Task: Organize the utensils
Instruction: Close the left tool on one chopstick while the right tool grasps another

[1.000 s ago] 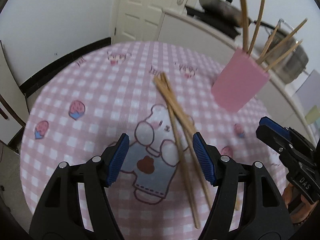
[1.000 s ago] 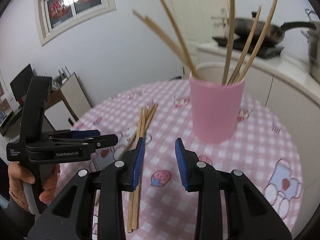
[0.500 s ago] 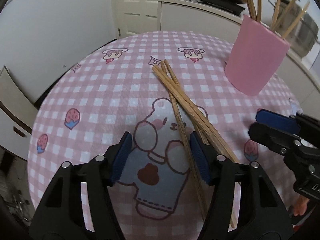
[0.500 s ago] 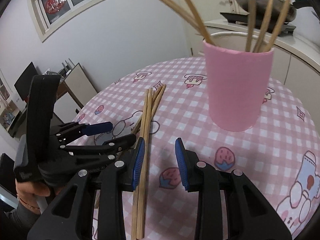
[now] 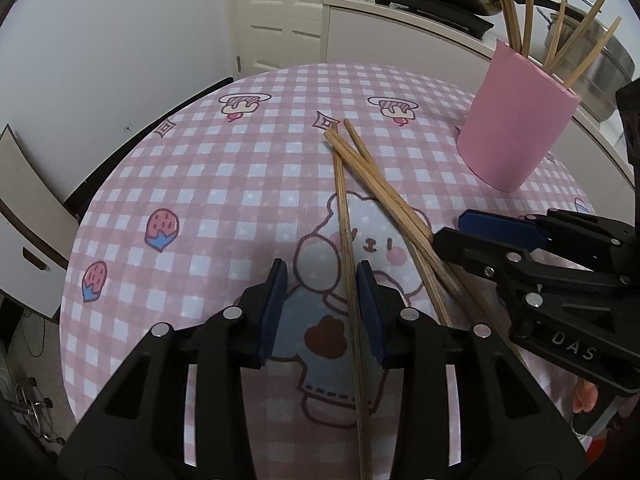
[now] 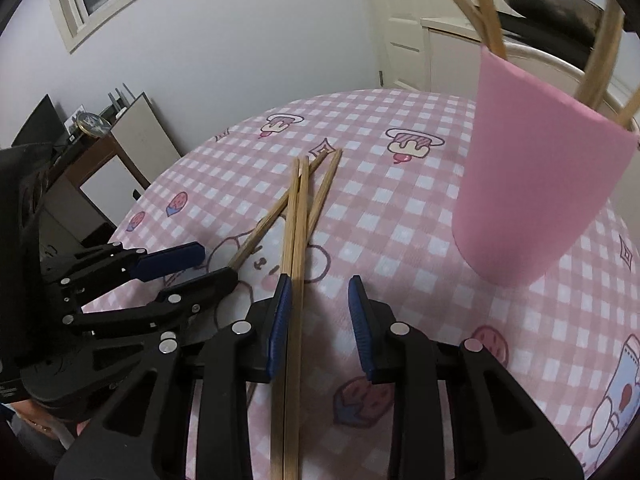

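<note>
On the pink checked tablecloth (image 5: 248, 168), the left gripper (image 5: 322, 276) sits low with its jaws partly open, straddling a single chopstick (image 5: 343, 208) that lies close to the right-hand pad, a placement that looks meant for closing on that one stick alone; nothing is clamped yet. Next over, the remaining loose chopsticks (image 5: 384, 192) cross it near their far tips and fan out towards the right gripper (image 6: 318, 288), which is likewise open around a pair (image 6: 298, 208) lying against its left pad (not yet pinched, as far as I can tell). Farthest right stands the pink cup (image 5: 516, 136), upright and already bristling with chopsticks, the likely destination.
</note>
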A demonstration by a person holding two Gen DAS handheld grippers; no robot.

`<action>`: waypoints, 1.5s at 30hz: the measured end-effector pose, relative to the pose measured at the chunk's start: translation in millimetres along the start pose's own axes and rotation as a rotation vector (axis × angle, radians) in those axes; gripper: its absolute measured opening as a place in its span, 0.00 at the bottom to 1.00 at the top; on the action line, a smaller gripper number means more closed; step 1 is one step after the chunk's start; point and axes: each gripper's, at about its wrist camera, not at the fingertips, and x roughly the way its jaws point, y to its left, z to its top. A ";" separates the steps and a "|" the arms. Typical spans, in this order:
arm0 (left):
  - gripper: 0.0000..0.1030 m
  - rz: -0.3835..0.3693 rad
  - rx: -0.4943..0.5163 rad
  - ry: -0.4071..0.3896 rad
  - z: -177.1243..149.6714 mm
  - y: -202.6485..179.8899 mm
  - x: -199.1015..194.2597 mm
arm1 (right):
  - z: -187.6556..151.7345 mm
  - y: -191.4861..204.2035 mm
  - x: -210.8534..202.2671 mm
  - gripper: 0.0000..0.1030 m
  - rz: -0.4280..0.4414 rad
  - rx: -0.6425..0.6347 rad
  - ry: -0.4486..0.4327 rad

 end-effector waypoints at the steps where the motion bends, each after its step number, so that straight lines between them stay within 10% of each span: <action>1: 0.35 -0.002 -0.001 0.000 0.0 0.4 0.0 | 1.6 -0.3 0.4 0.25 -0.007 -0.002 0.003; 45: 0.35 -0.042 -0.021 0.065 11.7 3.6 4.2 | 21.2 2.6 9.7 0.19 -0.049 -0.018 0.050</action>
